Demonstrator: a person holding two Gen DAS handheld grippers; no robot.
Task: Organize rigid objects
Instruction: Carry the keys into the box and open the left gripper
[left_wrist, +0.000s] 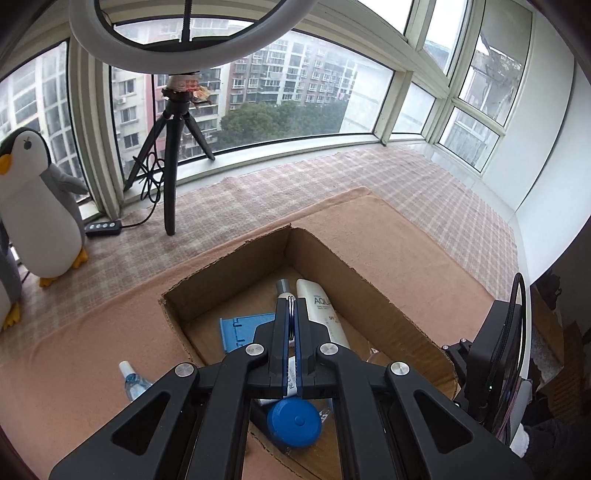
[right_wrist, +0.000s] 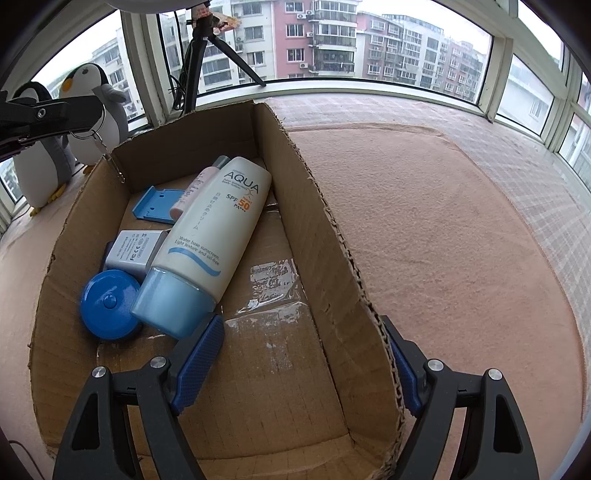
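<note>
Over the pink blanket, the key ring and chain pinched in the left gripper should be released low inside the cardboard box, whose wall is straddled by the spread right gripper.

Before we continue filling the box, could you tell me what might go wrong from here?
1. The left tongs pinch only a thin key ring; its chain dangles beside the cardboard box rim and might snag there.
2. The right tongs straddle the box wall, open; closing or shifting could drag the box.
3. The sunscreen bottle leans on other items and may roll.
</note>
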